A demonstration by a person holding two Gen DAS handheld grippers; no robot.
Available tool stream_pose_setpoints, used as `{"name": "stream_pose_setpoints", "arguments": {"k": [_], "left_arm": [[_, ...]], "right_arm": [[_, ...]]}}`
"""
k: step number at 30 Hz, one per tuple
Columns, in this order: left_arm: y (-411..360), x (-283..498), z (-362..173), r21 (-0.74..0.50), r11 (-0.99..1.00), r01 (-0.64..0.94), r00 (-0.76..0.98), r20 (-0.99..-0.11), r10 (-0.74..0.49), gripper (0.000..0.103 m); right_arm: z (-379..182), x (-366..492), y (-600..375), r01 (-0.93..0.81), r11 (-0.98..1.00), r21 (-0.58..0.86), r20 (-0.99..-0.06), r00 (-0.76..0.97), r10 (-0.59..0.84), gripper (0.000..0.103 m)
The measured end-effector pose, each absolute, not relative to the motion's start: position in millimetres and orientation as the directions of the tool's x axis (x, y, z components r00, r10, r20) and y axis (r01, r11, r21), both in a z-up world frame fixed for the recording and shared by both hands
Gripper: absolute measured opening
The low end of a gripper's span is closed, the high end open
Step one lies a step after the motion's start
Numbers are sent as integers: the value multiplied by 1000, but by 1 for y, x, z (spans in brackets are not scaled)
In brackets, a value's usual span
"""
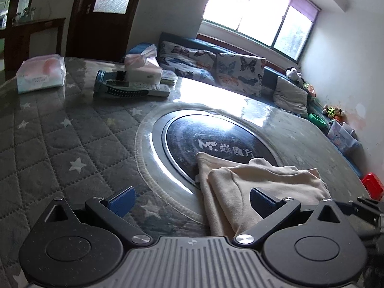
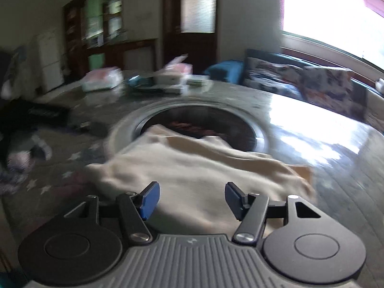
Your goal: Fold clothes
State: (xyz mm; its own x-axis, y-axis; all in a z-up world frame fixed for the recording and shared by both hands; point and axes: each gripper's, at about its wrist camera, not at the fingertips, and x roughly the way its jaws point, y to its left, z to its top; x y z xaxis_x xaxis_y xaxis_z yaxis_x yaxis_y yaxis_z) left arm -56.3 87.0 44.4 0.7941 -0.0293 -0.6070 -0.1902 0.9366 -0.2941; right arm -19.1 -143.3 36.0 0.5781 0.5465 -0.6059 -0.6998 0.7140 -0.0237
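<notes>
While the cream garment (image 2: 192,175) lies part-folded across the table's round inset (image 1: 182,144), its long axis running left to right, the right gripper (image 2: 190,199) hangs directly over its near edge, jaws apart and empty. The left gripper (image 1: 192,201), also open, sits off the cloth's left end.

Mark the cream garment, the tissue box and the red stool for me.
cream garment (image 2: 192,175): right wrist view, middle of the folded cloth.
tissue box (image 1: 144,70): left wrist view, its near side.
red stool (image 1: 372,184): left wrist view, its top.

cream garment (image 1: 252,182), grey star-patterned table cover (image 1: 60,148)
</notes>
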Motion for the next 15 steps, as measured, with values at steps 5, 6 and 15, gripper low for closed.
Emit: {"name": "stream_pose_setpoints", "arguments": {"k": [5,6,15], "left_arm": [[90,-55,40,-292,930,-221,777,-630,-13,103],[90,-54,40,-293,929,-224,774,-633,-13,103],[100,-50,37,-390,882,-263,753,-655,-65,103]], "right_arm": [[33,-37,-103,-793,601,-94,-625,517,584,62],[32,-41,-95,-810,575,-113,-628,507,590,62],[21,-71,-40,-871,411,-268,-653,479,587,57]]}}
